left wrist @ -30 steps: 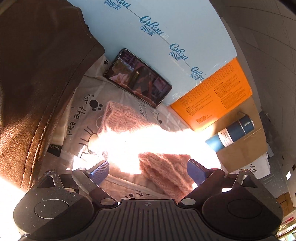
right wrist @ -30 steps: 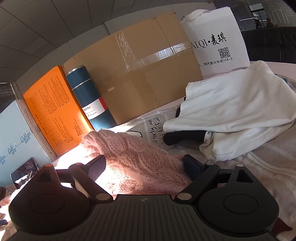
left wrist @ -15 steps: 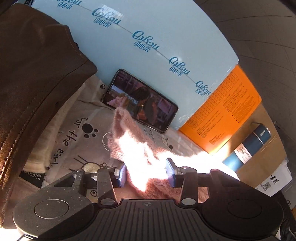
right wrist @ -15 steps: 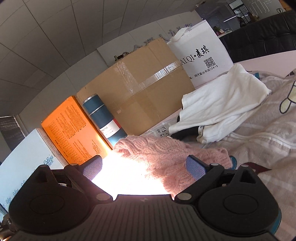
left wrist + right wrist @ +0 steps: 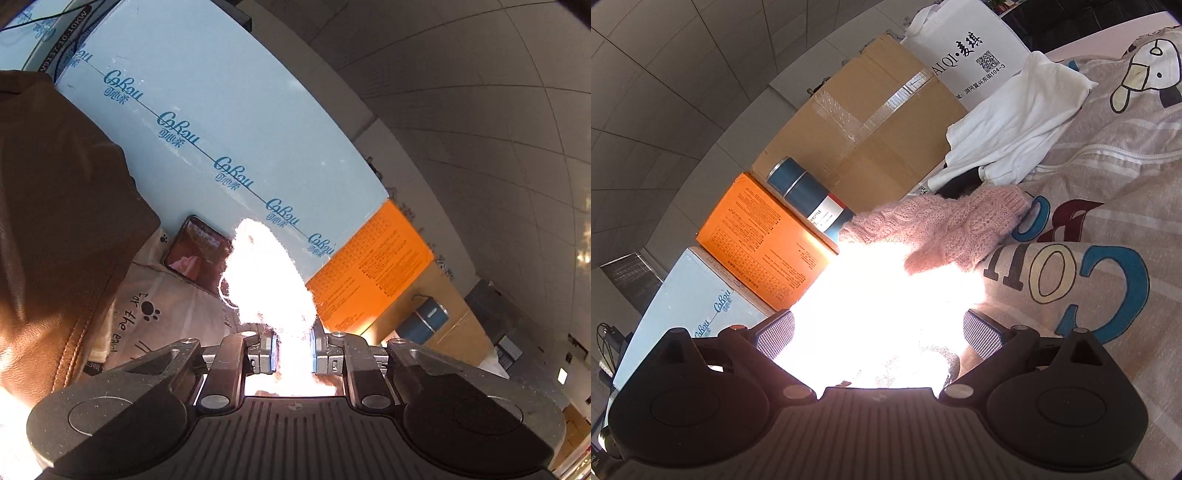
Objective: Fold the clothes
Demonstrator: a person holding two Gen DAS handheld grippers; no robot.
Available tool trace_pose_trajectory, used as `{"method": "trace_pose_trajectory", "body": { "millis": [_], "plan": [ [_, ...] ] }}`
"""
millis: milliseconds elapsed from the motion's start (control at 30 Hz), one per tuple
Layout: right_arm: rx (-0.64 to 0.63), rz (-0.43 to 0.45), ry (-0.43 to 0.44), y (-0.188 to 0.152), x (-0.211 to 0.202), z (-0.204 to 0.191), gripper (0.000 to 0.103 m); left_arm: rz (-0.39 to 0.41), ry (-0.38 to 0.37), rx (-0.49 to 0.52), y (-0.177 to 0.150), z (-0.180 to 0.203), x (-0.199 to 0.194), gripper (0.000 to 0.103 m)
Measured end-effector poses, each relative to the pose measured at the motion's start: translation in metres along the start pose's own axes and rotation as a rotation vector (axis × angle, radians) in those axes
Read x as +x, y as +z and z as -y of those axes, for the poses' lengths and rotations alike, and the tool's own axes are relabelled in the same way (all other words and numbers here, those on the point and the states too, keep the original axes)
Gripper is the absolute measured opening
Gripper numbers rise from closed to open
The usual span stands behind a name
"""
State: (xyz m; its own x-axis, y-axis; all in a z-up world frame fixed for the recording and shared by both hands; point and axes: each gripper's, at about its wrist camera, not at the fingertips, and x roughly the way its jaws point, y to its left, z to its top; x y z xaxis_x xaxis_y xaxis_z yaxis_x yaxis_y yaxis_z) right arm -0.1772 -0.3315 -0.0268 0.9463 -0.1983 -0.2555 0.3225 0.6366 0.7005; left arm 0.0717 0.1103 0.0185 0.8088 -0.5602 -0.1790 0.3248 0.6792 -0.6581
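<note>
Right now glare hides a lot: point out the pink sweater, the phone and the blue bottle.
pink sweater [image 5: 945, 225], right wrist view, shaded knit sleeve.
phone [image 5: 195, 251], left wrist view, screen.
blue bottle [image 5: 805, 195], right wrist view, upper body.

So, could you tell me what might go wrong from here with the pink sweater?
1. The left gripper pinches only a narrow tuft of the pink knit sweater; a loose knit could slip out or stretch.
2. The lifted fabric hangs just in front of the phone propped against the pale blue box, so it might snag it or knock it over.
3. Sun glare washes out the cloth between the fingers of the open right gripper, so its grasp point is hard to judge.
</note>
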Motion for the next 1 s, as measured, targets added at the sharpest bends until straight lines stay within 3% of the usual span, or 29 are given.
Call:
{"method": "trace_pose_trajectory", "body": {
  "millis": [100, 233, 400, 600, 667, 700, 733, 800, 900, 1000],
  "plan": [
    [-0.003, -0.015, 0.026, -0.003, -0.001, -0.004, 0.098, 0.045, 0.092, 0.081, 0.003, 0.000, -0.017, 0.014],
    [-0.009, -0.050, 0.074, -0.001, 0.014, -0.022, 0.098, 0.015, 0.201, 0.168, -0.009, -0.001, -0.008, 0.015],
    [-0.063, -0.038, 0.158, -0.013, 0.047, -0.045, 0.098, -0.009, 0.161, 0.284, -0.029, 0.020, 0.003, 0.016],
    [-0.134, -0.083, 0.120, -0.024, 0.059, -0.043, 0.098, -0.069, 0.054, 0.403, -0.058, 0.053, 0.023, 0.017],
    [-0.130, -0.086, 0.128, -0.024, 0.059, -0.041, 0.098, -0.120, 0.009, 0.434, -0.069, 0.061, 0.035, 0.023],
    [-0.128, -0.088, 0.132, -0.024, 0.059, -0.040, 0.098, -0.140, -0.014, 0.447, -0.074, 0.064, 0.039, 0.035],
    [-0.129, -0.091, 0.132, -0.025, 0.060, -0.040, 0.098, -0.160, -0.046, 0.456, -0.080, 0.066, 0.042, 0.057],
    [-0.134, -0.098, 0.133, -0.026, 0.061, -0.040, 0.098, -0.203, -0.113, 0.464, -0.092, 0.069, 0.046, 0.088],
    [-0.155, -0.100, 0.133, -0.028, 0.061, -0.043, 0.098, -0.254, -0.191, 0.395, -0.093, 0.064, 0.048, 0.089],
    [-0.177, -0.097, 0.133, -0.029, 0.061, -0.045, 0.098, -0.209, -0.221, 0.242, -0.081, 0.049, 0.037, 0.089]
  ]
}}
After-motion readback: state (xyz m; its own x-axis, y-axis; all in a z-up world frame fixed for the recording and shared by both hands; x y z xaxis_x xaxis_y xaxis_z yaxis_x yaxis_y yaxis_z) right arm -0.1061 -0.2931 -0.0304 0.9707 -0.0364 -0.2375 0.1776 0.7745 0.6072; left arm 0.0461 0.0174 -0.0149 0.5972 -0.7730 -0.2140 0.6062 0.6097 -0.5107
